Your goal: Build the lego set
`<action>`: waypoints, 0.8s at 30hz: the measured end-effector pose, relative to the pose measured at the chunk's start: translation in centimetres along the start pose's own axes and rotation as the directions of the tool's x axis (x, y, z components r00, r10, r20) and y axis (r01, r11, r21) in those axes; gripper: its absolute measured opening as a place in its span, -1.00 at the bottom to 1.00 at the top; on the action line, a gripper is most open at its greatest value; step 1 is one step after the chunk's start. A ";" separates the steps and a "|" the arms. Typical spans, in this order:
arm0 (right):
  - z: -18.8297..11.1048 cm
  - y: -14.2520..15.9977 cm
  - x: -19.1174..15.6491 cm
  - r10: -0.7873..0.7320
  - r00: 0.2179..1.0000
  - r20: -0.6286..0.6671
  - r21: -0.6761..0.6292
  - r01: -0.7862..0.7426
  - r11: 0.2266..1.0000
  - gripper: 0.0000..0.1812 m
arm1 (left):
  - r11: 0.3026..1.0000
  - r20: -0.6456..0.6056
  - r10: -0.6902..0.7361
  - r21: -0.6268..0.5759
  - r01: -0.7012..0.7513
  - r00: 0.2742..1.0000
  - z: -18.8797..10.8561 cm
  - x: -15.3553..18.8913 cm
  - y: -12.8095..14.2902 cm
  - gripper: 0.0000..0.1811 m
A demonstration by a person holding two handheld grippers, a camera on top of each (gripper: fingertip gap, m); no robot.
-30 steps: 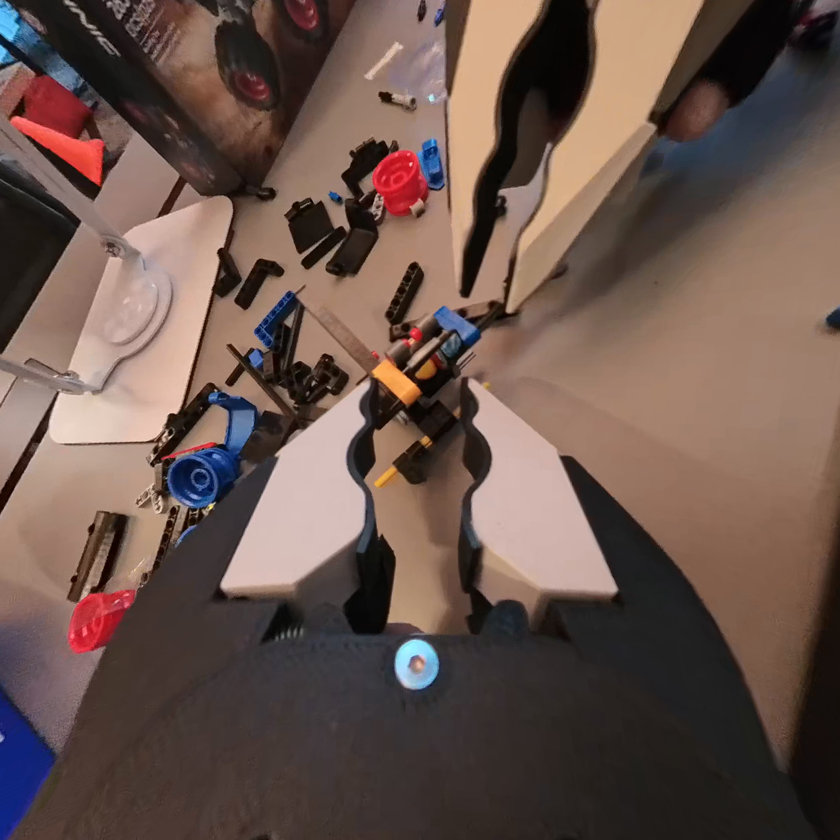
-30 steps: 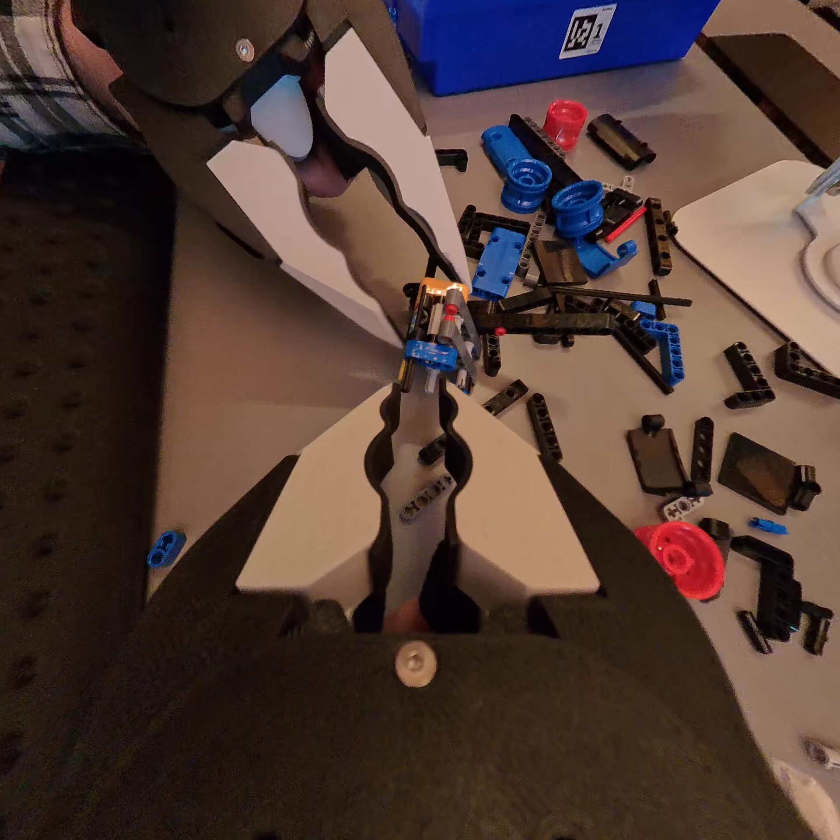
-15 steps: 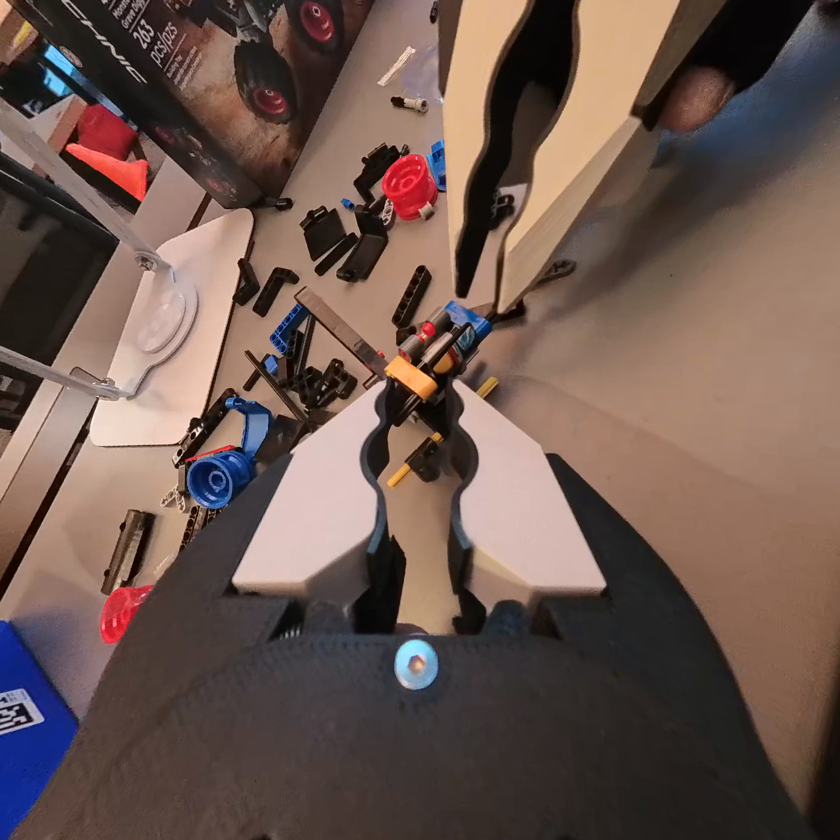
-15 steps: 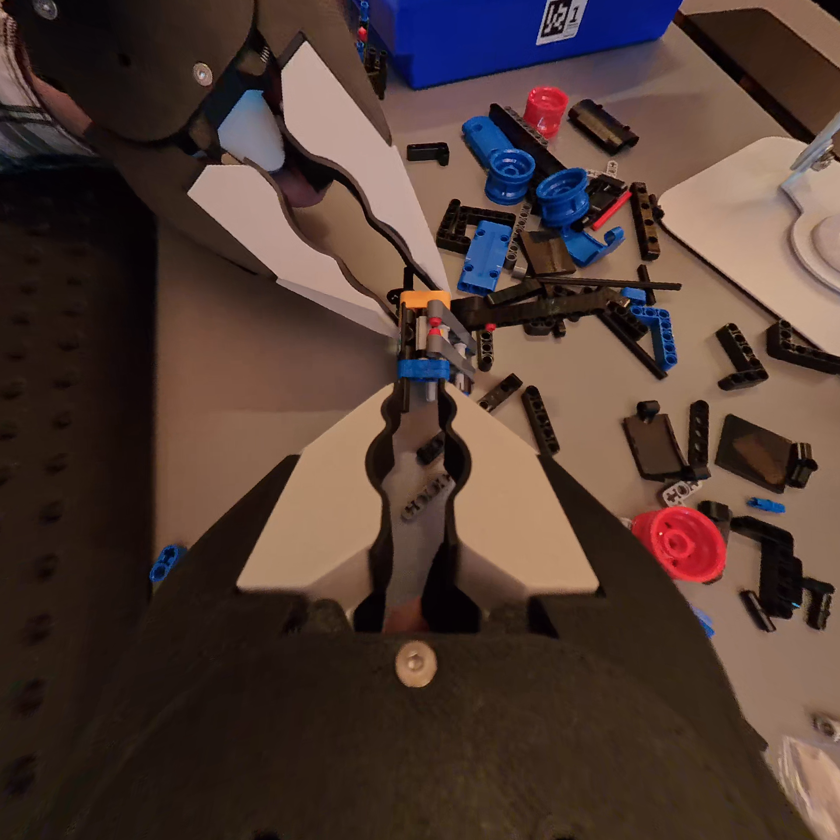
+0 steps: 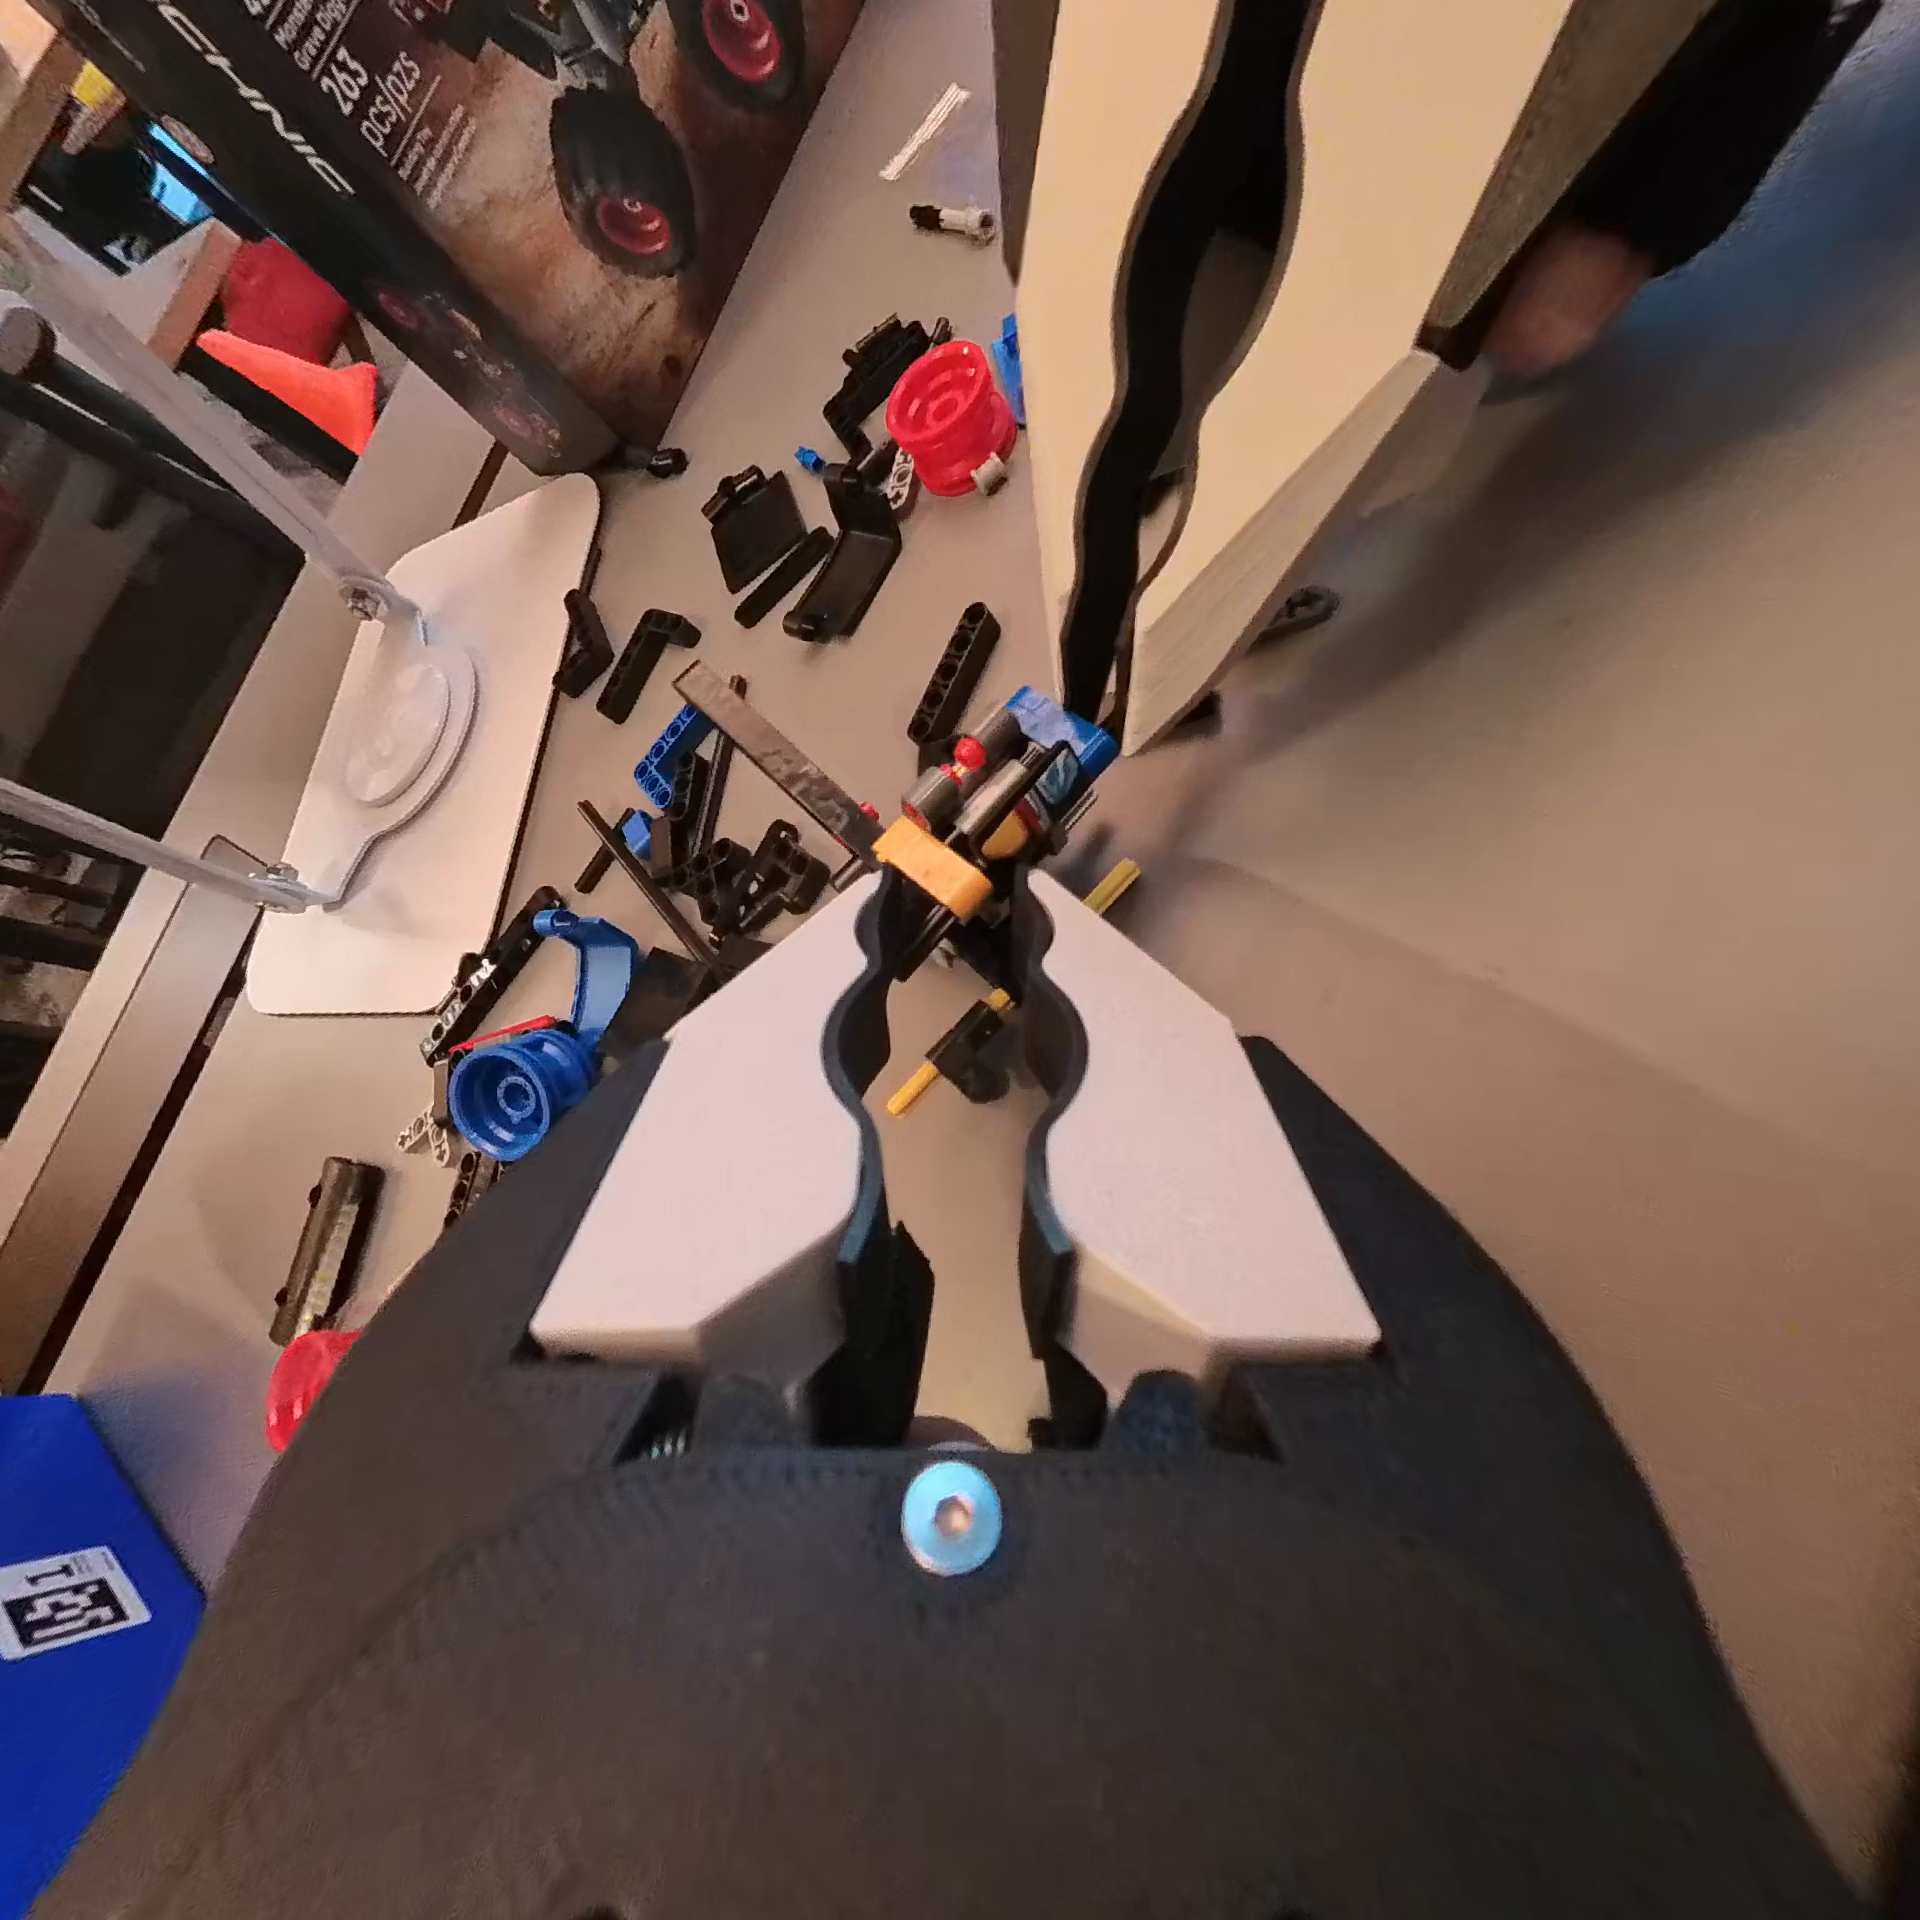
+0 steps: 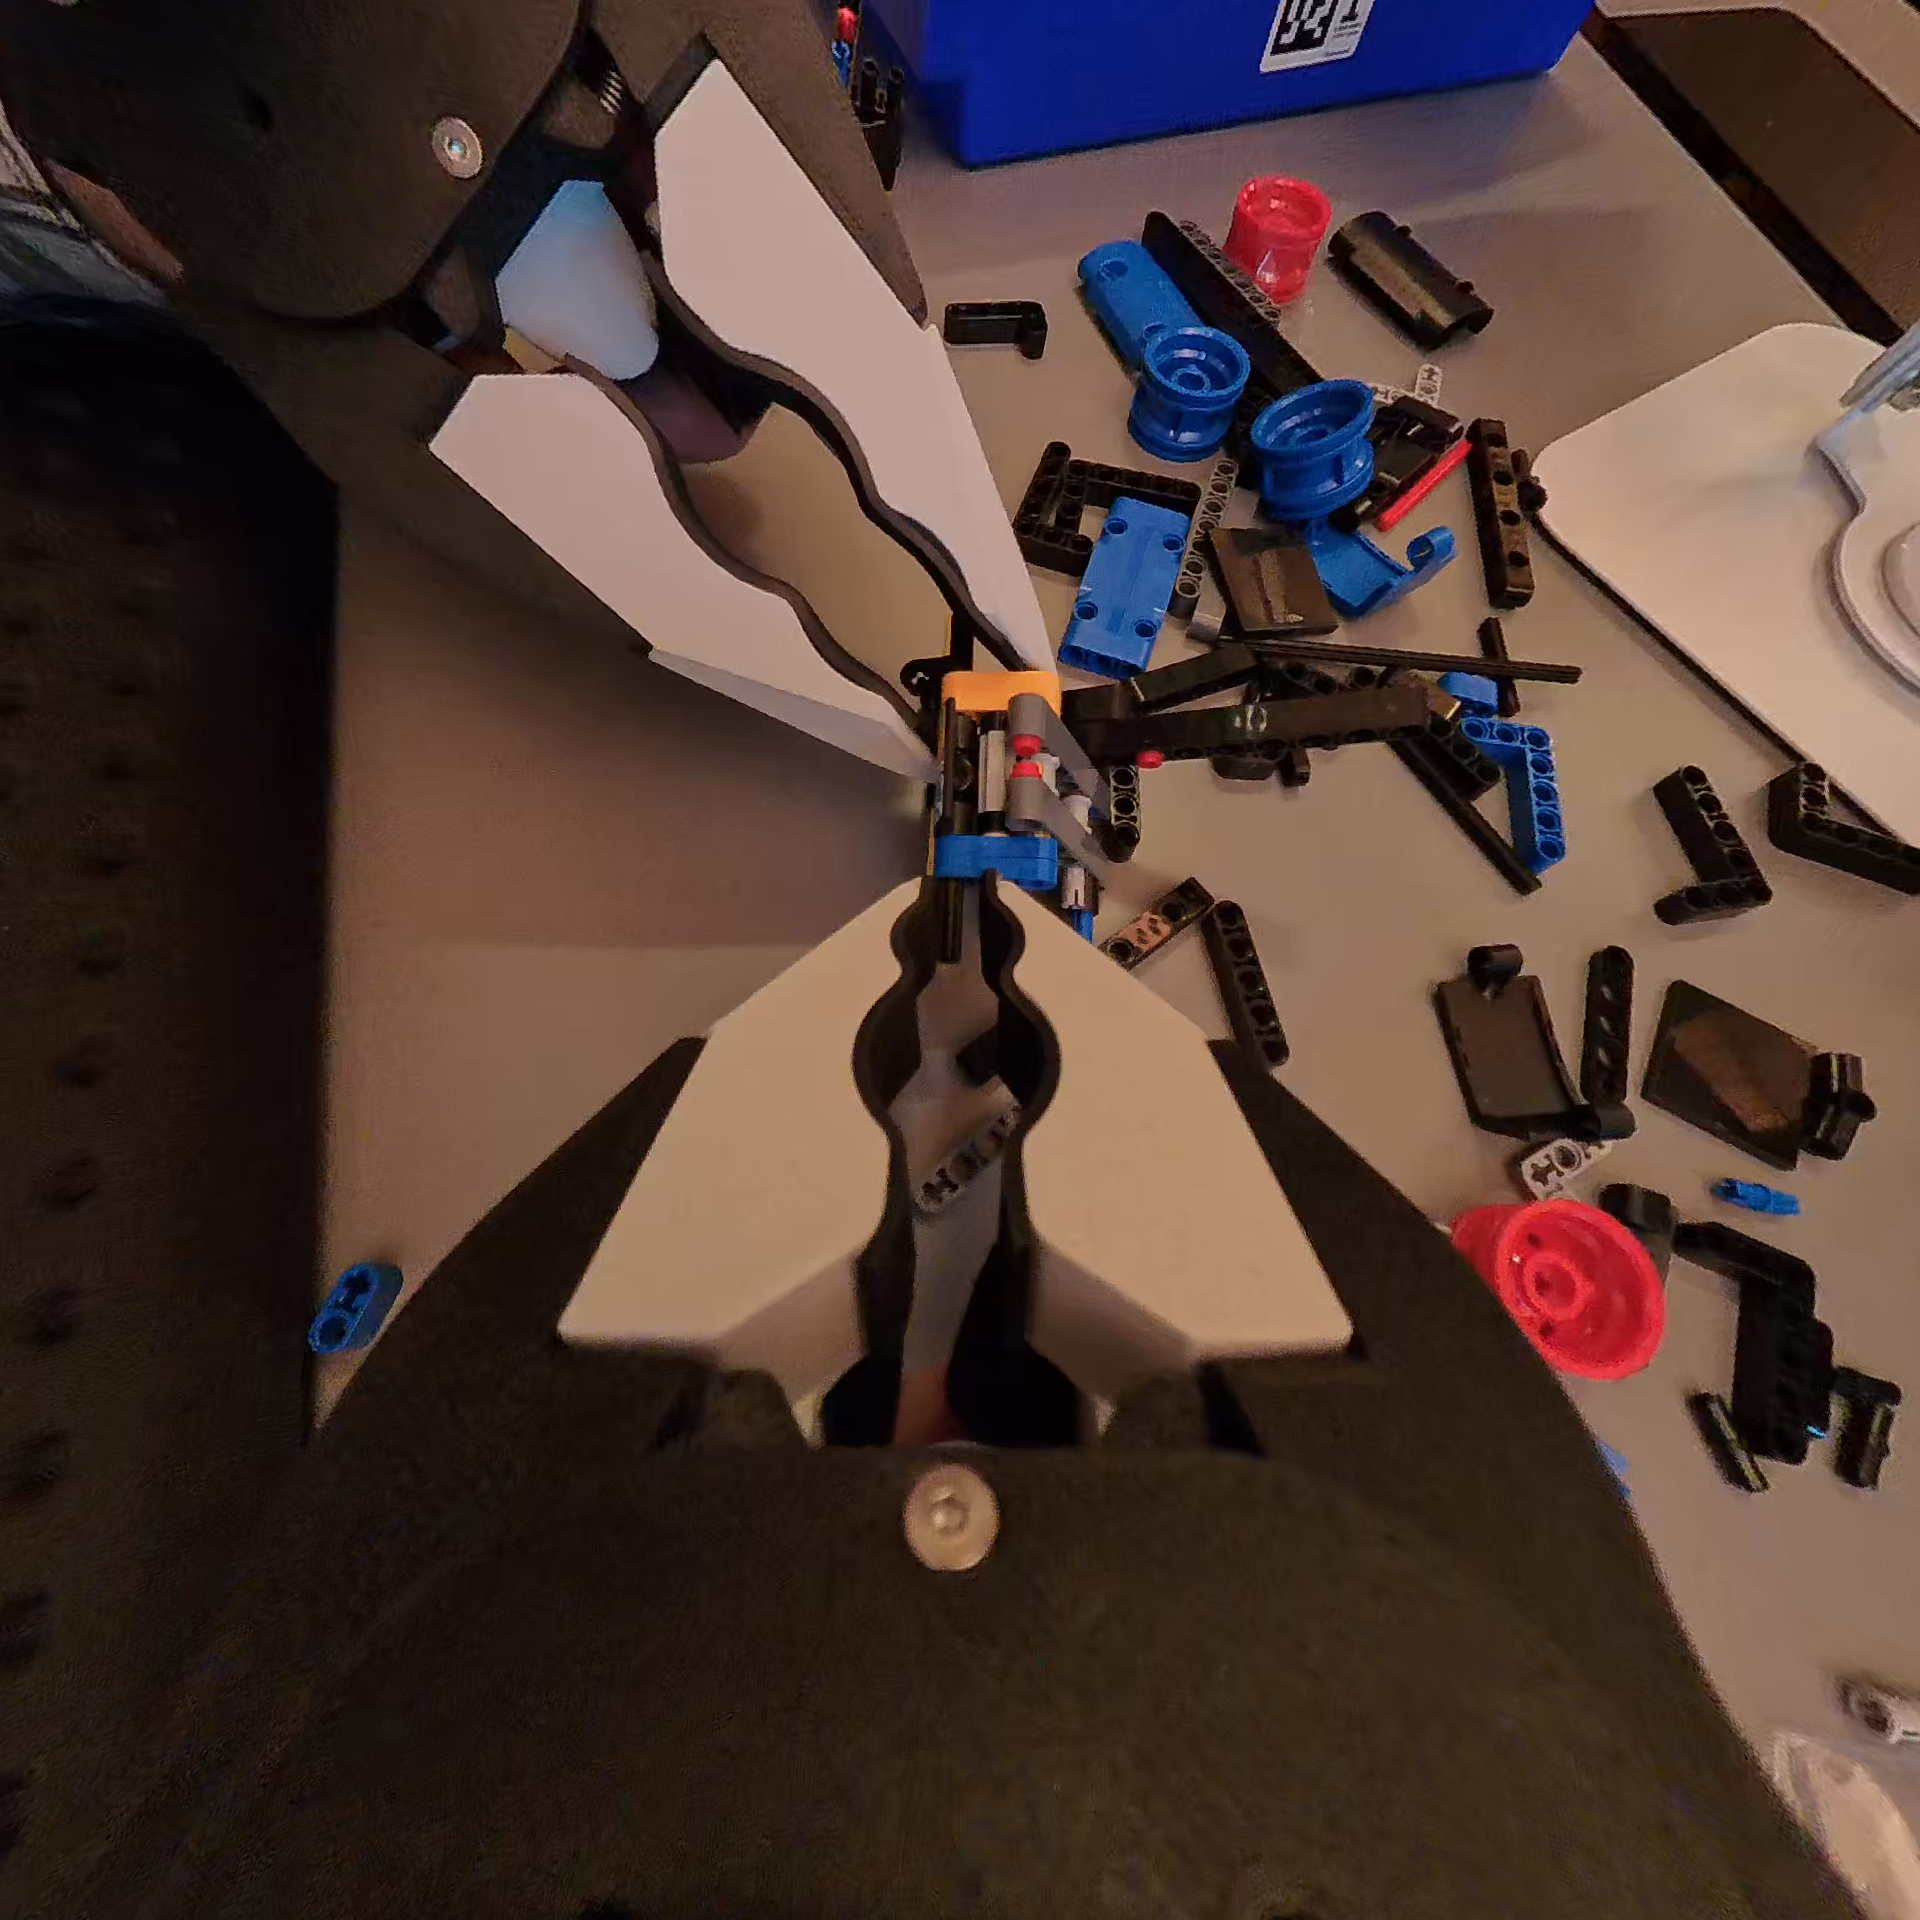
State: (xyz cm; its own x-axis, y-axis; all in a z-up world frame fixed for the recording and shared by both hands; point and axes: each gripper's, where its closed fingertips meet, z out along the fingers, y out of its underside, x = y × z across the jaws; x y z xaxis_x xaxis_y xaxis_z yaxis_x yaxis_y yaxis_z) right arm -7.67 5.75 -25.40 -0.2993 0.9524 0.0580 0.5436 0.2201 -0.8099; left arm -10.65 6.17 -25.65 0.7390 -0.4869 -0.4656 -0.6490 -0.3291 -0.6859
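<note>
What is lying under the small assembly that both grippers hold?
Under the small assembly, on the grey table, lies a black connector on a yellow axle. The left gripper fingers cover what is beside it.

You see a small assembly (image 6: 1003, 769) that runs orange at one end, blue at the other, with grey, black and a spot of red between. Your grippers' fingers (image 6: 1143, 1143) are pale grey with black wavy inner edges, on black bodies. On the grey table (image 6: 1351, 987) lie mostly black beams, two blue wheel hubs (image 6: 1190, 393), a red hub (image 6: 1564, 1288), and a blue bin (image 6: 1195, 62) bearing a black-and-white tag.
</note>
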 end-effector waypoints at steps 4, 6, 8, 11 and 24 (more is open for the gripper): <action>-0.3 0.4 0.1 0.045 0.999 0.003 -0.019 -0.045 0.999 -0.90 | 1.000 0.011 0.015 -0.007 -0.015 1.000 0.1 0.0 -0.1 -0.82; -0.4 0.5 0.1 0.035 0.999 -0.016 -0.027 -0.036 0.999 -0.85 | 1.000 0.005 0.000 -0.005 0.000 1.000 0.2 0.1 -0.2 -0.82; -0.4 0.5 0.3 0.025 0.999 -0.035 -0.036 -0.026 0.999 -0.85 | 1.000 0.009 0.006 -0.006 -0.005 1.000 0.2 0.1 -0.3 -0.82; -0.4 0.7 0.6 0.036 0.998 -0.056 -0.055 -0.039 0.998 -0.88 | 0.999 0.019 0.031 -0.012 -0.031 0.999 0.2 0.2 -0.3 -0.83; -0.7 0.8 1.1 0.061 0.987 -0.147 -0.074 -0.073 0.995 -0.77 | 0.998 0.041 0.057 -0.025 -0.056 0.998 0.4 0.3 -0.5 -0.84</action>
State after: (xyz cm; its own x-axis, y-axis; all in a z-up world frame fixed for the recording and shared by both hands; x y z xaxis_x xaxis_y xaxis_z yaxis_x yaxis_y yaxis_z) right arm -6.99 7.10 -25.57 -0.1466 0.9848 0.0933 0.6205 0.1650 -0.7666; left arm -9.98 6.53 -25.66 0.7078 -0.4710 -0.5265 -0.6936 -0.3218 -0.6445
